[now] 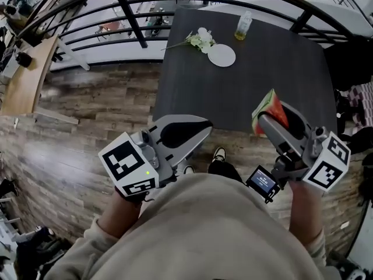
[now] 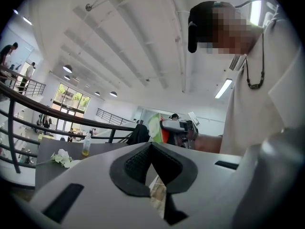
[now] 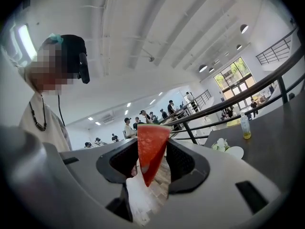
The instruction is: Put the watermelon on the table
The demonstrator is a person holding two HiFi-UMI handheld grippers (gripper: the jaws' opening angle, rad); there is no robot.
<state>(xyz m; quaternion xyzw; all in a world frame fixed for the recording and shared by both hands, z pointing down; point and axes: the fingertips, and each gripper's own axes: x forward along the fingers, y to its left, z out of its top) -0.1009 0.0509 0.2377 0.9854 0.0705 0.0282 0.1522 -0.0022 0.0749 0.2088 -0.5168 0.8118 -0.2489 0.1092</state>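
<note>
A wedge of watermelon (image 1: 268, 110), red flesh with a green rind, is clamped between the jaws of my right gripper (image 1: 263, 119). It hangs just over the near edge of the dark table (image 1: 262, 80). In the right gripper view the red wedge (image 3: 151, 149) stands upright between the two pads, and my right gripper (image 3: 151, 147) is shut on it. My left gripper (image 1: 205, 125) hovers level at the table's near left corner, its jaws closed tip to tip and holding nothing. The left gripper view shows my left gripper (image 2: 150, 145) shut, with the watermelon (image 2: 156, 127) in the distance.
On the far part of the table lie a white plate (image 1: 222, 55), a bunch of white flowers (image 1: 201, 38) and a bottle of yellow liquid (image 1: 243, 26). A black railing (image 1: 134, 25) curves behind the table. Wooden floor (image 1: 87, 115) lies to the left.
</note>
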